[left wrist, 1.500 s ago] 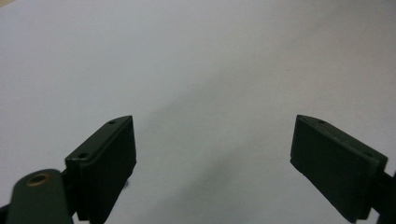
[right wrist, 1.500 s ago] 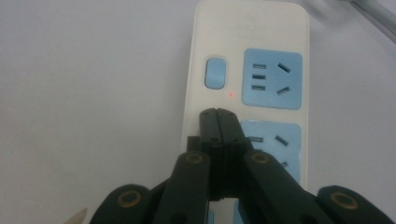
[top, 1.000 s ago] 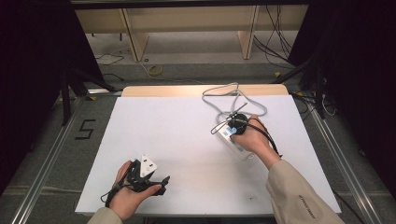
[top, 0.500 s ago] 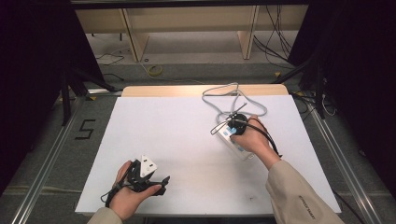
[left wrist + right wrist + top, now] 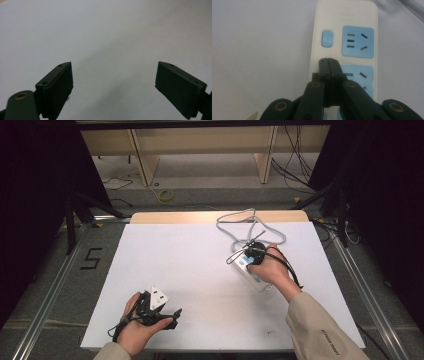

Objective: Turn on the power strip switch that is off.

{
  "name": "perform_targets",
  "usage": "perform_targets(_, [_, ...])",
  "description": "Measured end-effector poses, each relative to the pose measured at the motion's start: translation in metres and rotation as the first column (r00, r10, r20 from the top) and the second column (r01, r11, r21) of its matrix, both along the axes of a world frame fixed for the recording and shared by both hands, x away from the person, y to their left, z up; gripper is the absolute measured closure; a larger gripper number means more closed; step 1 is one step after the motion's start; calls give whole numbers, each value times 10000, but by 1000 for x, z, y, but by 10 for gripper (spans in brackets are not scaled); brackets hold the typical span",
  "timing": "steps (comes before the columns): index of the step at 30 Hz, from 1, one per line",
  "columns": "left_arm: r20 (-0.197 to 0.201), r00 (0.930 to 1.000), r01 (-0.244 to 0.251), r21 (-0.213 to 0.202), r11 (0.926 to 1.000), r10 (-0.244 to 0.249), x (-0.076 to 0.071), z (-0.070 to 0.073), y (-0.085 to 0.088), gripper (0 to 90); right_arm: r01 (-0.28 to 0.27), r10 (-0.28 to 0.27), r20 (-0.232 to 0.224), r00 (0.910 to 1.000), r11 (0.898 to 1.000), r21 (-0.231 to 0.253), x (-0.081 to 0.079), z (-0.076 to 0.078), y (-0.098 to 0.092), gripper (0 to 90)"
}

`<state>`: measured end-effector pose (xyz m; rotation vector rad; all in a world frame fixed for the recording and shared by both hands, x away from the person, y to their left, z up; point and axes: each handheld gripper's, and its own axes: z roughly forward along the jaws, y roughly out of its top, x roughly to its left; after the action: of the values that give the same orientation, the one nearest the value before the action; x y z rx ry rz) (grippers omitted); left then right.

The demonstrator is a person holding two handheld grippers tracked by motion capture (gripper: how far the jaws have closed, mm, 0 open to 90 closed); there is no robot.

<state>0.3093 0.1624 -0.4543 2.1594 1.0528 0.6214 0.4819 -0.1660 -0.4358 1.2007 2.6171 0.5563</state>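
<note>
Power strip (image 5: 248,269) is lying toward the right side of the table (image 5: 190,265), nearer the far edge than the near one, its long axis running diagonally from the far-left down toward the near-right corner. Its grey cord (image 5: 239,222) is looping off toward the far edge.

We are noting the right gripper (image 5: 253,255) held directly over the strip, jaws pressed together with nothing between them. In the right gripper view the closed tips (image 5: 328,60) are hovering just short of the blue rocker switch (image 5: 327,38), with a small red indicator light (image 5: 335,50) glowing between tips and switch. The switch is lying straight ahead of the jaws along the strip's length; blue sockets (image 5: 358,41) are sitting off to one side.

The left gripper (image 5: 159,306) is resting near the near-left corner, well apart from the strip, jaws spread wide over bare table (image 5: 105,37).

We are judging that the right hand is the one placed for the work: a short push forward and down would bring the closed tips onto the switch.
</note>
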Motion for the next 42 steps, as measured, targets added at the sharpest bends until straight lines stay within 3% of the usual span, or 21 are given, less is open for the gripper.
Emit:
perform_targets(8, [-11,10000,-6,-12,10000,6,0,0,0,144,92,-91,-55,9999,9994,330,0,-1,-4,900])
perform_targets(32, [-25,10000,-12,-30,10000,12,0,-1,0,149,0,-7,129,9999,9987,500,-3,0,-7,900])
perform_targets(42, [-45,10000,-11,-40,10000,11,1,-1,0,149,5,-28,268,9996,9963,855,-6,-2,-12,815])
